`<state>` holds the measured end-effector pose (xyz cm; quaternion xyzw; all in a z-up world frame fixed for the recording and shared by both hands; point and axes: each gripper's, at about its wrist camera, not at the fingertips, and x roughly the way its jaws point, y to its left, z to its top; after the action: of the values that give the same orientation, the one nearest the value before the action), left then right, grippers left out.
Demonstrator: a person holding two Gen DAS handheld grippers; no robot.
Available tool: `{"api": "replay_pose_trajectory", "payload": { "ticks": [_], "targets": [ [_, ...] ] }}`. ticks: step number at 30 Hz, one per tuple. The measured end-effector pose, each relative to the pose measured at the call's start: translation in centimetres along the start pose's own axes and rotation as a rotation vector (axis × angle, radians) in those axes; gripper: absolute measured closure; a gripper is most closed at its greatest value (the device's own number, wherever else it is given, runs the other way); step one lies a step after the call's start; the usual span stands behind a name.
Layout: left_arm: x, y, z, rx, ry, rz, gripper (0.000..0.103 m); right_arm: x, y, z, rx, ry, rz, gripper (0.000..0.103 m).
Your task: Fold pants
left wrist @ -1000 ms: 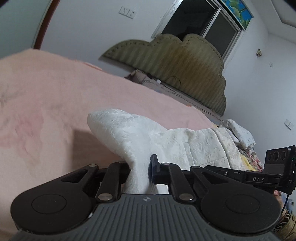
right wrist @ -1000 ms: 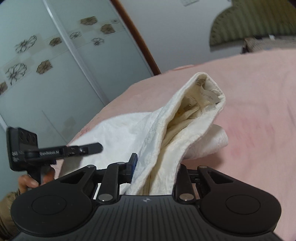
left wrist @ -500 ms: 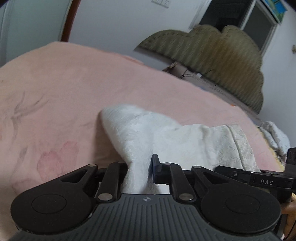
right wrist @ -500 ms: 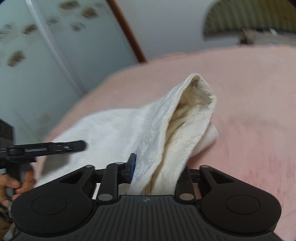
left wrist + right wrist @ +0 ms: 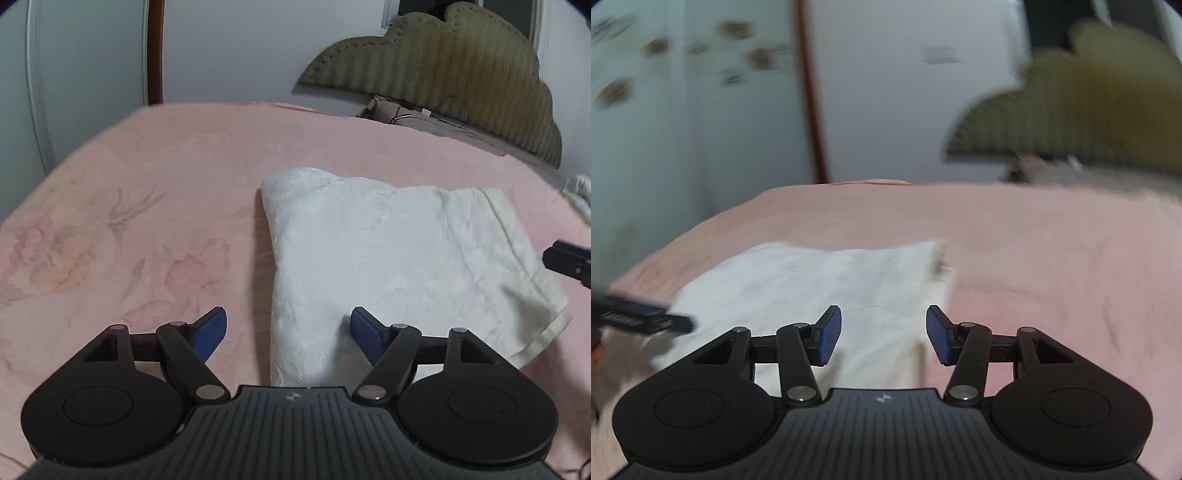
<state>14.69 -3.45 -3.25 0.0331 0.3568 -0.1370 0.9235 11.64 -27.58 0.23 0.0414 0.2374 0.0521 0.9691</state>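
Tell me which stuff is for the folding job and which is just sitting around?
For the job:
- folded white pants, lying flat on the pink blanket
- left gripper, fingers open
- right gripper, fingers open

Just around:
- pink blanket
- green headboard
- cables by the headboard

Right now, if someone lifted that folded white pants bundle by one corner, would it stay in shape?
Probably not. The white pants look like soft cloth lying in loose layers on the pink bedspread, so a corner lift would likely let them droop and unfold. They seem light, and the textured weave should grip rather than slip.
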Motion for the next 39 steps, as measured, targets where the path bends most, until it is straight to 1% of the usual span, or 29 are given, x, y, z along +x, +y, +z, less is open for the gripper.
{"api": "replay_pose_trajectory", "payload": {
  "ticks": [1,2,4,6,8,10,11,14,16,19,23,25,27,28,29,31,33,35,36,39],
  "targets": [
    [-0.7,-0.4,-0.3,0.013,-0.026,0.018,0.026,-0.1,0.4,-0.2,-0.015,0.015,0.018,0.054],
    [-1.5,-0.9,-0.6,0.027,-0.051,0.030,0.026,0.0,0.4,-0.3,0.007,0.030,0.034,0.054],
    [-3.0,-1.7,-1.2,0.062,-0.101,0.028,0.026,0.0,-1.2,-0.8,0.123,0.049,0.061,0.054],
    [-4.3,-3.2,-1.8,0.127,-0.144,0.023,0.025,0.3,-3.1,-1.3,0.257,0.075,0.091,0.052],
    [-5.2,-5.1,-2.2,0.220,-0.184,0.015,0.022,0.3,-4.2,-1.8,0.349,0.090,0.148,0.052],
    [-5.6,-7.2,-2.8,0.323,-0.222,-0.003,0.021,0.3,-5.1,-2.0,0.441,0.091,0.244,0.052],
    [-5.7,-8.3,-3.1,0.372,-0.241,-0.014,0.021,0.1,-5.5,-1.9,0.480,0.081,0.276,0.052],
    [-5.5,-12.1,-4.1,0.524,-0.293,-0.044,0.019,0.2,-6.3,-1.6,0.543,0.075,0.337,0.050],
    [-5.0,-14.3,-4.5,0.589,-0.318,-0.068,0.019,0.4,-6.8,-1.5,0.575,0.078,0.352,0.050],
    [-3.7,-16.9,-5.0,0.628,-0.325,-0.102,0.019,0.5,-7.2,-1.5,0.581,0.077,0.349,0.050],
    [-2.6,-19.3,-5.8,0.686,-0.339,-0.139,0.023,0.9,-7.5,-1.4,0.620,0.070,0.375,0.049],
    [-2.1,-20.1,-6.0,0.706,-0.353,-0.152,0.029,1.1,-7.4,-1.1,0.622,0.069,0.385,0.049],
    [-1.6,-20.3,-5.8,0.694,-0.347,-0.152,0.043,1.2,-7.2,-0.9,0.602,0.075,0.382,0.045],
    [-1.3,-20.2,-5.6,0.681,-0.339,-0.155,0.047,1.2,-7.1,-0.8,0.591,0.077,0.380,0.042],
    [-1.0,-20.2,-5.4,0.666,-0.329,-0.156,0.055,1.1,-6.9,-0.7,0.579,0.077,0.379,0.040],
    [-0.6,-20.0,-4.9,0.641,-0.319,-0.176,0.061,0.9,-6.8,-0.7,0.569,0.068,0.369,0.040],
    [-0.5,-20.1,-4.8,0.637,-0.320,-0.203,0.077,0.3,-7.2,-1.1,0.587,0.035,0.334,0.040],
    [-0.7,-20.5,-5.2,0.664,-0.348,-0.194,0.084,-0.1,-7.9,-1.5,0.631,0.029,0.314,0.040],
    [-0.8,-20.7,-5.5,0.681,-0.369,-0.181,0.085,-0.2,-8.2,-1.7,0.654,0.037,0.325,0.040],
    [-0.7,-21.1,-6.1,0.684,-0.399,-0.167,0.086,0.0,-9.0,-2.6,0.749,0.066,0.440,0.040]
  ]
}}
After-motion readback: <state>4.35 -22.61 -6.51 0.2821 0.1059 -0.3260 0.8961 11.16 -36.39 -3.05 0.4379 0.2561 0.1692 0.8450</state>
